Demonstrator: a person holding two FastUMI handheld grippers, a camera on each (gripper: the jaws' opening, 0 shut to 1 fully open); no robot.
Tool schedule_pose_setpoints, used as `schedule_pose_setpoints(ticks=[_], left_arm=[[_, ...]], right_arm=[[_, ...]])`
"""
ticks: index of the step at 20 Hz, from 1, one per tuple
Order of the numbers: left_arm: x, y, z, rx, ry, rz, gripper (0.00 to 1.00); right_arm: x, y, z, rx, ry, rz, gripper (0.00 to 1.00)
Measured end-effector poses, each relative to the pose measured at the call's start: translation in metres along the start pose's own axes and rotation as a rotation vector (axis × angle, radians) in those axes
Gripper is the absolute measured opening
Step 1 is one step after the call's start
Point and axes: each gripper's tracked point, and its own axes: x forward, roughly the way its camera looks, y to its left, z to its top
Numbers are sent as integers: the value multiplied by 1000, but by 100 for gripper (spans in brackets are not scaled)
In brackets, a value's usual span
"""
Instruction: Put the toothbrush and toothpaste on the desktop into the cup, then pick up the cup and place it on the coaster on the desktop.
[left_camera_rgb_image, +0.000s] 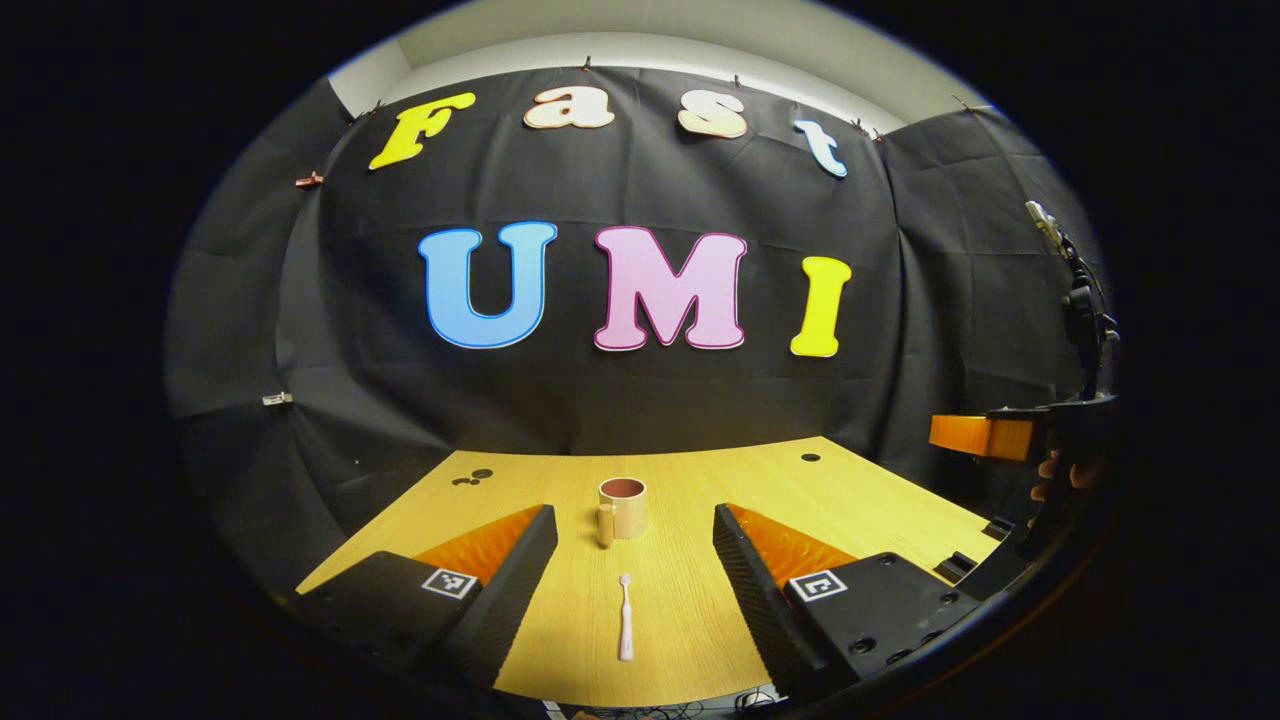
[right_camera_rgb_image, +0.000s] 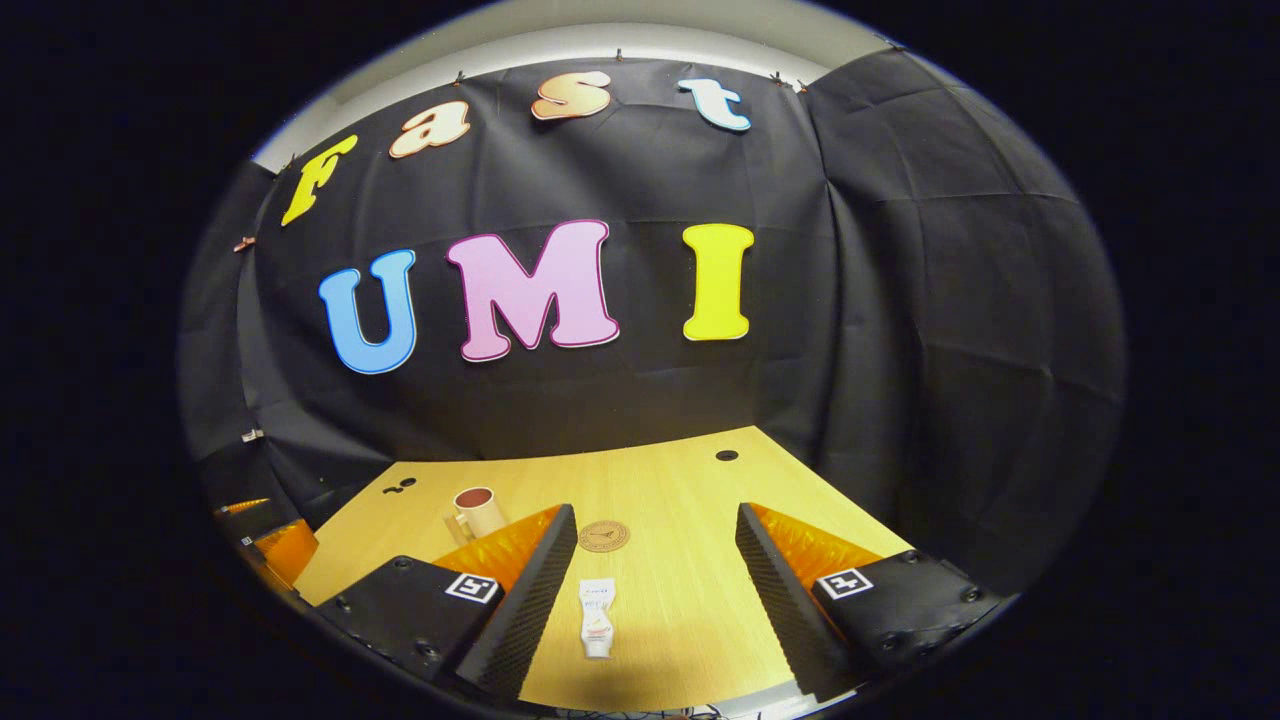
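Note:
A white toothbrush (left_camera_rgb_image: 625, 631) lies on the wooden desktop (left_camera_rgb_image: 680, 590), pointing away from me, between the spread fingers of my open left gripper (left_camera_rgb_image: 634, 535). Beyond it stands a beige cup (left_camera_rgb_image: 623, 508) with a handle on its left side. In the right gripper view a white toothpaste tube (right_camera_rgb_image: 597, 619) lies flat between the fingers of my open right gripper (right_camera_rgb_image: 657, 535). A round brown coaster (right_camera_rgb_image: 604, 536) rests just past the tube. The cup (right_camera_rgb_image: 479, 511) stands to the left of the coaster. Neither gripper touches anything.
The other gripper (left_camera_rgb_image: 1010, 440), held by a hand, hangs at the right edge of the left gripper view. Small dark holes (left_camera_rgb_image: 810, 457) mark the desktop's far side. Black cloth walls close in behind and beside the table.

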Motion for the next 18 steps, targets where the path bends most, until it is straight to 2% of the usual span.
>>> schedule_pose_setpoints(ticks=[4, 6, 10, 18], left_arm=[[7, 0, -7, -6, 27, -8, 97], [11, 1, -17, -32, 59, -10, 97], [15, 10, -21, -70, 93, 16, 98], [15, 35, -22, -82, 125, 127, 97]], right_arm=[[16, 14, -5, -57, 20, 41, 98], [27, 17, -19, -82, 70, 31, 98], [52, 40, -49, -94, 168, 86, 98], [93, 56, -151, -178, 507, 117, 98]])
